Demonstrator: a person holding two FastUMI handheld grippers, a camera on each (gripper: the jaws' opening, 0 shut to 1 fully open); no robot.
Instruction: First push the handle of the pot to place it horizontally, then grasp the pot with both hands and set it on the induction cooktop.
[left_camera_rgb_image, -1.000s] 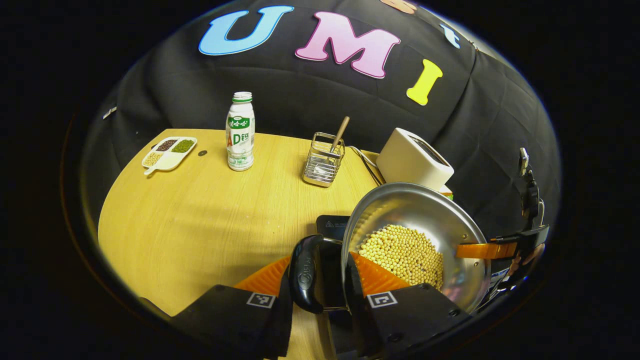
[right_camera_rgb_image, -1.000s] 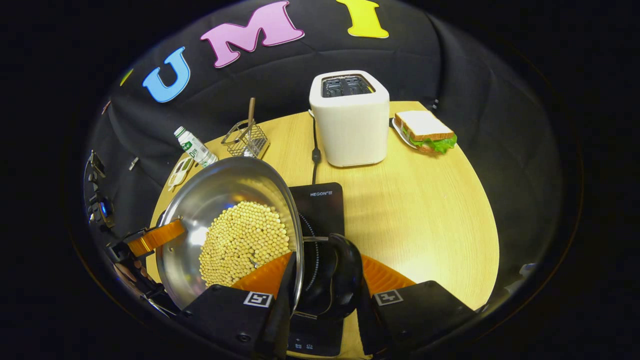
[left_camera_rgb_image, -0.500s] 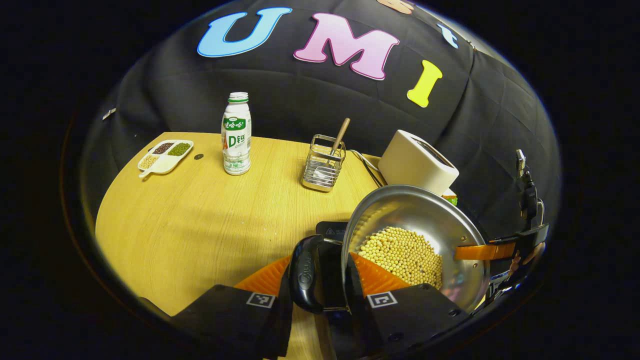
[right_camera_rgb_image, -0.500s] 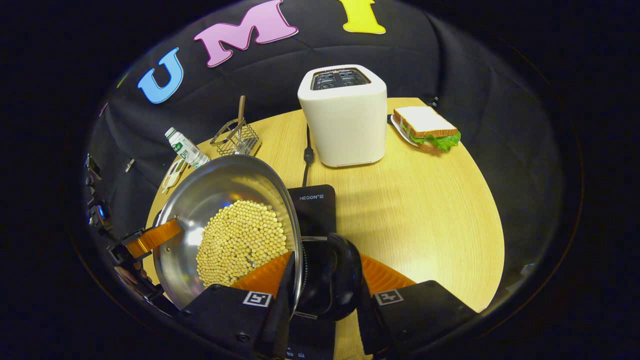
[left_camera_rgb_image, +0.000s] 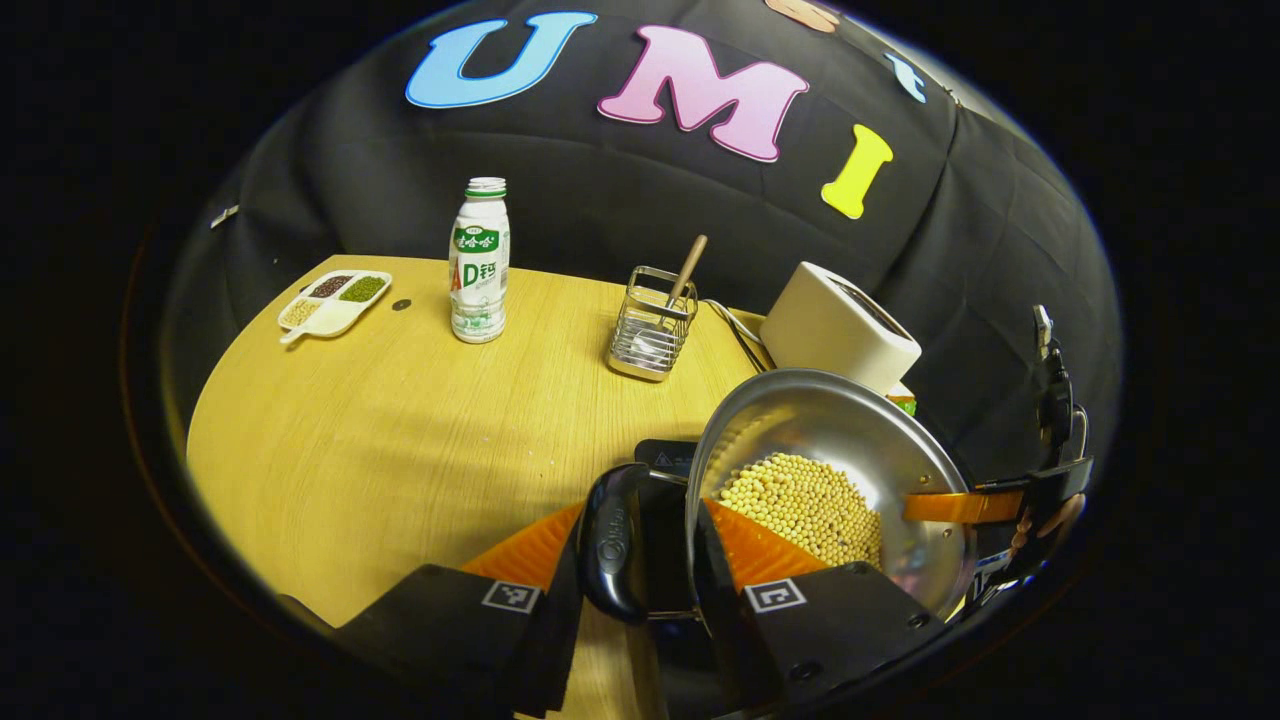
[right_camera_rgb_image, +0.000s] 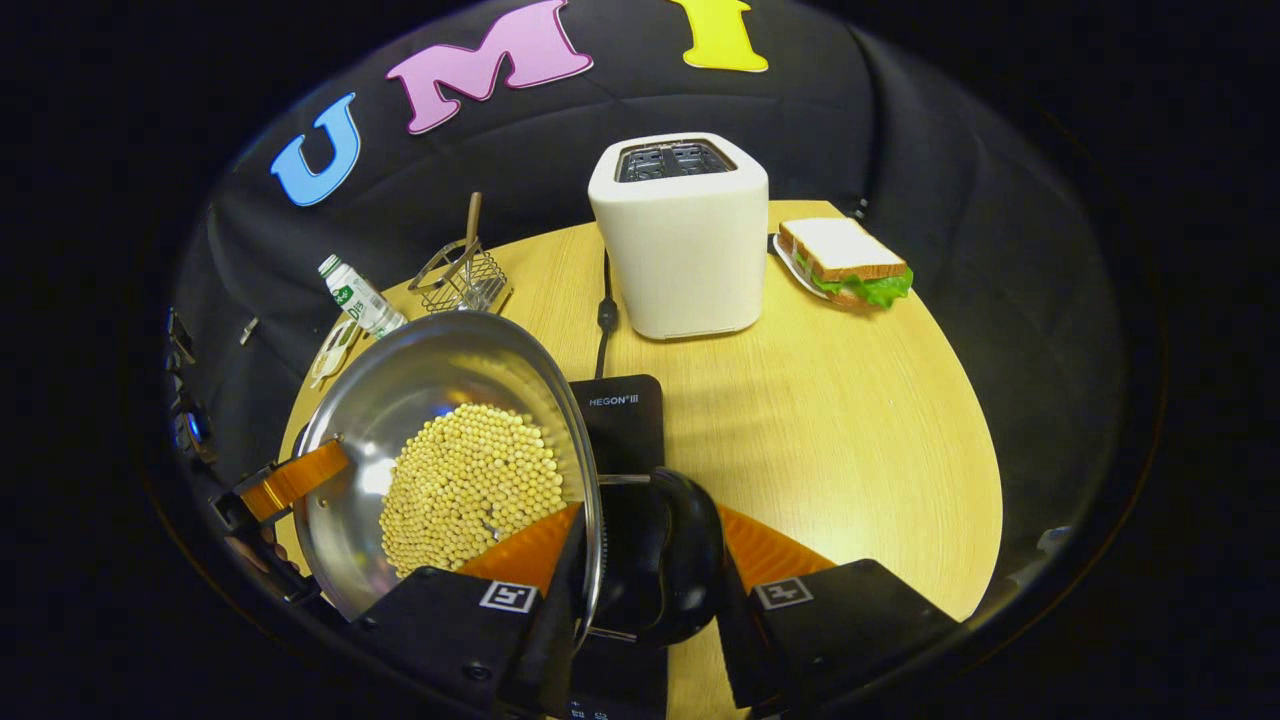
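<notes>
The steel pot (left_camera_rgb_image: 850, 440), filled with yellow beans (left_camera_rgb_image: 800, 505), is held level between both grippers over the black induction cooktop (left_camera_rgb_image: 667, 456). My left gripper (left_camera_rgb_image: 630, 560) is shut on the pot's black side handle (left_camera_rgb_image: 612, 545). In the right gripper view, my right gripper (right_camera_rgb_image: 655, 570) is shut on the opposite black handle (right_camera_rgb_image: 670, 555), with the pot (right_camera_rgb_image: 420, 390) to its left and the cooktop (right_camera_rgb_image: 622, 420) under the pot's rim. I cannot tell whether the pot's base touches the cooktop. Each view shows the other gripper across the pot (left_camera_rgb_image: 1000, 500) (right_camera_rgb_image: 285, 480).
On the round wooden table (left_camera_rgb_image: 400, 450) stand a milk bottle (left_camera_rgb_image: 479, 262), a divided dish of grains (left_camera_rgb_image: 330, 306), and a wire holder with a wooden stick (left_camera_rgb_image: 655, 325). Behind the cooktop sits a white toaster (right_camera_rgb_image: 680, 235), with a sandwich (right_camera_rgb_image: 845, 262) on a plate at the back right.
Both grippers keep their hold on the handles. The pot and grippers have drifted slightly over the cooktop; the background has shifted a little in both views.
</notes>
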